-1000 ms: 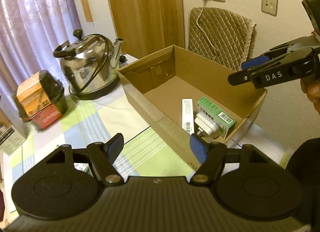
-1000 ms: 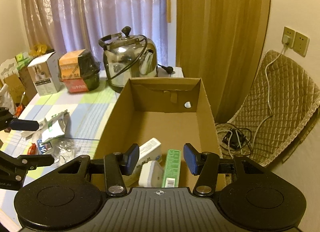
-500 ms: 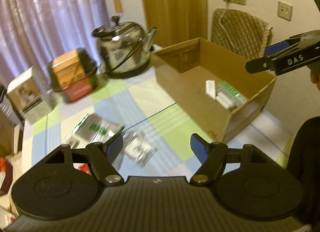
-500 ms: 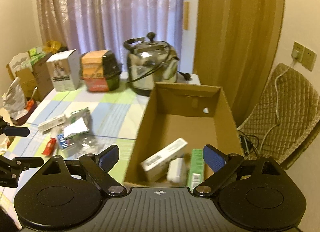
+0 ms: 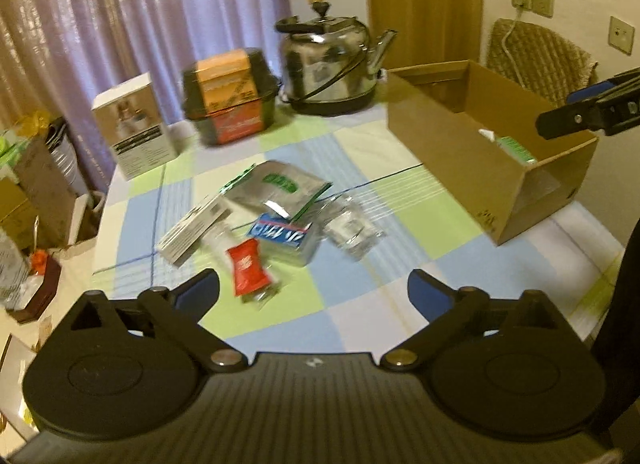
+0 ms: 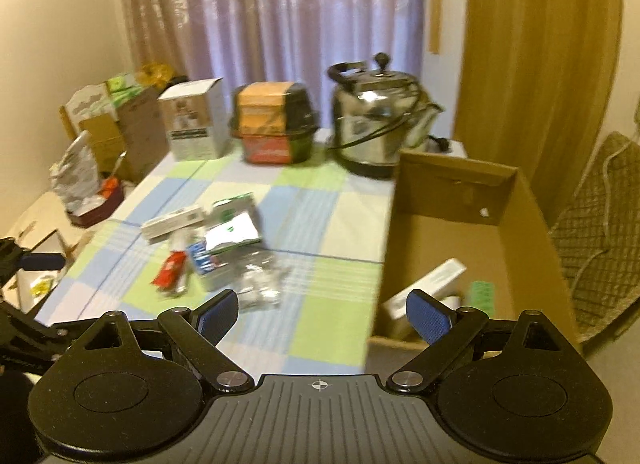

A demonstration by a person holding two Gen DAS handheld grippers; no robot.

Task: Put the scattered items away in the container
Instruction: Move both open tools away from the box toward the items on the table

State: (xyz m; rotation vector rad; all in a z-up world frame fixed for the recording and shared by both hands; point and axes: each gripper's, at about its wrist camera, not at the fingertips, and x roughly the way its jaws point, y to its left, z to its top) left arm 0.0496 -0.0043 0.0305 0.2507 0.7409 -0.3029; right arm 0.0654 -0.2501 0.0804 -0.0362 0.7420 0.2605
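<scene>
The left gripper (image 5: 314, 288) hangs above the table with its blue pads spread wide and nothing between them; the right gripper (image 6: 322, 314) is likewise spread and empty, over the near table edge beside the cardboard box (image 6: 404, 224)

From the left wrist view the scattered heap sits at about 12 o'clock from the pads, on the checked tablecloth (image 5: 360, 284), with the box at about 2 o'clock, well apart from the heap

The step in hand looks like reaching for the next loose item. The red sachet (image 5: 248, 267) lies nearest the left pads at about 11 o'clock and is the natural pick: come down with the jaws kept wide, straddle its narrow width, and close only once both pads are level with it. It touches or overlaps the clear wrapping beside it, so a sloppy close may drag a neighbour along

Counted on the cloth: one red sachet, one blue-and-white pack (image 5: 280, 233), one silver foil pouch (image 5: 280, 188), one long white carton (image 5: 192, 230), and one clear plastic bag (image 5: 352, 230); blur may hide a further small piece

Inside the box, from the right wrist view: one white carton (image 6: 432, 284) and one green carton (image 6: 482, 296), with a white object between them that is partly hidden
</scene>
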